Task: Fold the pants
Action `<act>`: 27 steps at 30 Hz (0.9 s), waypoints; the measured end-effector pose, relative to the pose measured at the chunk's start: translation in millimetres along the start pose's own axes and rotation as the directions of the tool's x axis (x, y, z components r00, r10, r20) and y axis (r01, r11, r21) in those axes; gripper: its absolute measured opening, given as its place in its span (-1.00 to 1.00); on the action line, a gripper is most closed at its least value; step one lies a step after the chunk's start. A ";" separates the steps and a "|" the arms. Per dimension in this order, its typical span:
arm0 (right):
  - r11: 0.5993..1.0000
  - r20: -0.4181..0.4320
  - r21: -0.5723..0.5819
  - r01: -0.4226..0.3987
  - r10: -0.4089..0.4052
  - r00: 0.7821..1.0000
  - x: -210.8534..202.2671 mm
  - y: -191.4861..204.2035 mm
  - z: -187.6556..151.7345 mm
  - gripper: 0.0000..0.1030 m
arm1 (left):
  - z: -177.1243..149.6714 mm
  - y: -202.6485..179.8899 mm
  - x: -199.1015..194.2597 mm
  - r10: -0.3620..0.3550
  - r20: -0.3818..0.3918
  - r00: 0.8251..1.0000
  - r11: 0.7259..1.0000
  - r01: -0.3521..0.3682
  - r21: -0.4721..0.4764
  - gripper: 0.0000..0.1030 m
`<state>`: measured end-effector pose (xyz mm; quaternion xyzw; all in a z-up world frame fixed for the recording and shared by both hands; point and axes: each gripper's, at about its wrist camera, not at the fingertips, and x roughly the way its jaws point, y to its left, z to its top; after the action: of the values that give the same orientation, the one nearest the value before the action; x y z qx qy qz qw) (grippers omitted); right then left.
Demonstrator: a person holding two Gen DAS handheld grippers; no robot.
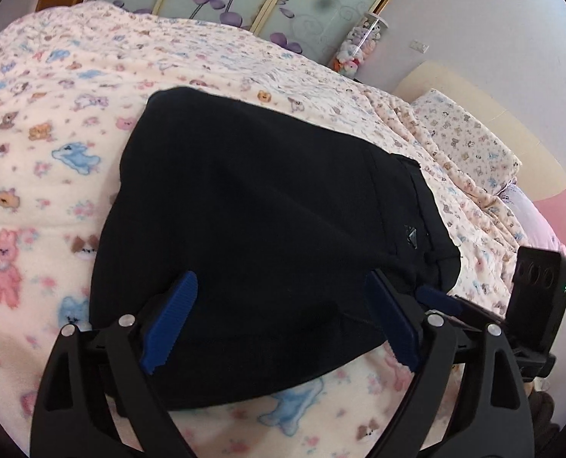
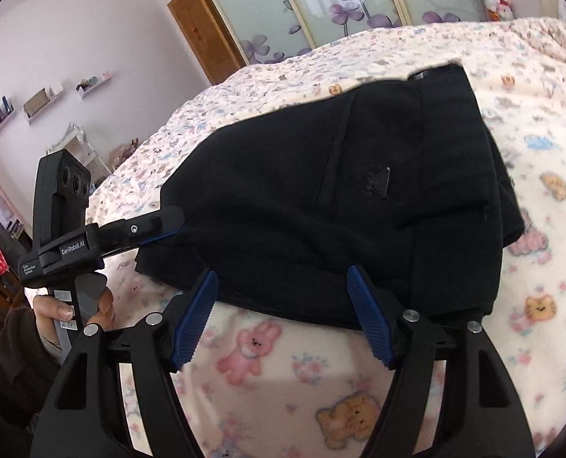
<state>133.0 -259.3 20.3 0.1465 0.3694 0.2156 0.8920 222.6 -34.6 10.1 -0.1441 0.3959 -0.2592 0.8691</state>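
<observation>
The black pants [image 1: 267, 229] lie folded into a compact bundle on the bed, with a small triangular logo on top; they also show in the right wrist view [image 2: 359, 198]. My left gripper [image 1: 279, 324] is open, its blue pads spread over the near edge of the bundle. My right gripper [image 2: 283, 313] is open, just in front of the bundle's near edge. The left gripper shows in the right wrist view [image 2: 157, 231] at the bundle's left edge. The right gripper's tip [image 1: 435, 297] shows low at the right in the left wrist view.
A cream blanket [image 1: 54, 152] with cartoon animals covers the bed. A pillow [image 1: 470, 141] and headboard are at the right. Sliding doors with purple flowers [image 2: 351, 0] stand behind the bed. Wall shelves [image 2: 42, 103] hang at the left.
</observation>
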 end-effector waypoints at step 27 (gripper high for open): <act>0.973 0.154 0.230 0.026 -0.063 0.986 -9.7 -57.8 15.9 0.73 | 5.3 -17.5 36.9 0.216 0.020 0.976 0.965 -0.217 0.146 0.96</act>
<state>154.3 -315.6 12.6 0.2562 0.3220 0.1395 0.9007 241.2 -69.6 -1.2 -0.0357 0.3875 -0.1911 0.9011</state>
